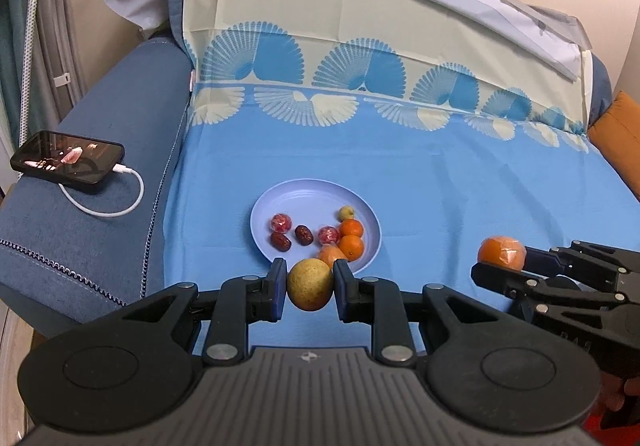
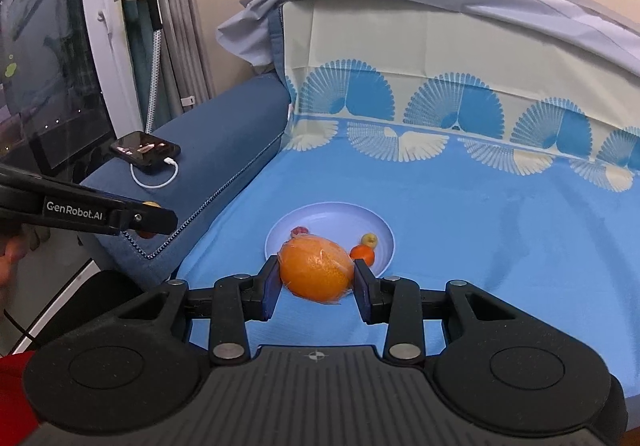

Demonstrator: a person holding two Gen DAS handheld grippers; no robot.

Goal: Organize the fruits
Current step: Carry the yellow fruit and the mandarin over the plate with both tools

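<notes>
Plate (image 1: 316, 194) is lying straight ahead of both grippers on the blue bed sheet (image 1: 440, 182). Yellow-green fruit (image 1: 310, 284) is being clamped by the left gripper (image 1: 310, 286), nearer its front rim; wrapped orange (image 2: 316, 274) is being held by the right gripper (image 2: 316, 284).

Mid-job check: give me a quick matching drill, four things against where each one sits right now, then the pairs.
Things:
1. yellow-green pear
2. plastic-wrapped orange
3. two red dates
4. phone

Places:
A. on the sofa armrest, cable plugged in
B. clamped in the right gripper
C. lying in the pale blue plate
D. clamped in the left gripper

Pairs: 1-D, 2-B, 3-C, 4-A
</notes>
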